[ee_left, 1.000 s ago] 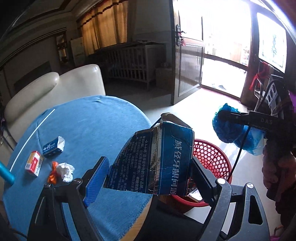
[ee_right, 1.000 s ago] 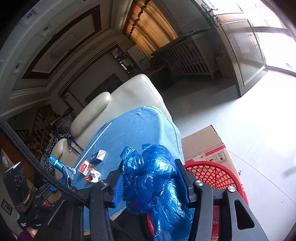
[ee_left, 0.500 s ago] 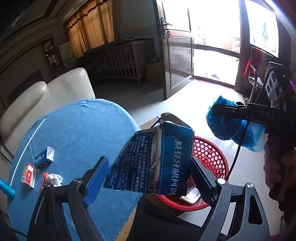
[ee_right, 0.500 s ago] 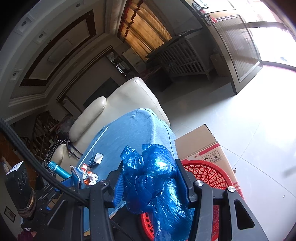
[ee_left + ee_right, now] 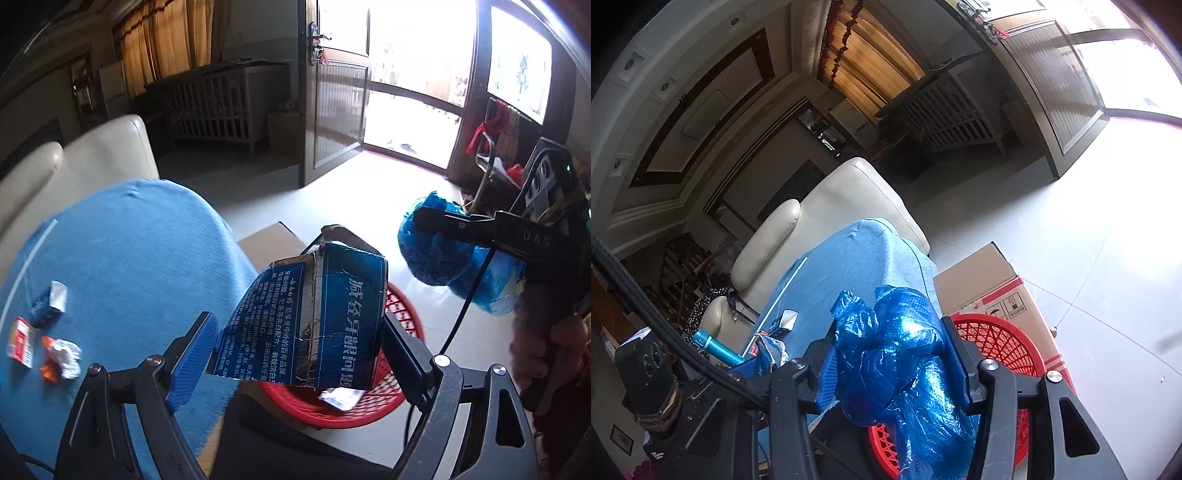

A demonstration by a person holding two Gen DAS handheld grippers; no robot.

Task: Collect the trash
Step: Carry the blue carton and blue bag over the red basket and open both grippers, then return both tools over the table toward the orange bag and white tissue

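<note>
The torn blue carton (image 5: 317,321) is sitting between the fingers of the left gripper (image 5: 295,354), which are standing wide and clamping it from both sides; it is hanging over the near rim of the red basket (image 5: 400,317), past the right edge of the blue tablecloth (image 5: 129,258). The crumpled blue plastic bag (image 5: 905,362) is being pinched in the right gripper (image 5: 894,362), whose fingers are spread about halfway and pressing into it, and it is drooping over the same basket (image 5: 1008,339). In the left wrist view the bag (image 5: 439,251) is hanging to the right of the carton, above the floor beyond the basket. A paper scrap (image 5: 340,398) is lying inside the basket. A brown cardboard box (image 5: 982,280) is standing just beyond it. On the cloth to the far left, a small blue box (image 5: 50,304), a red and white packet (image 5: 20,341) and a crumpled white wrapper (image 5: 64,356) are lying close together.
</note>
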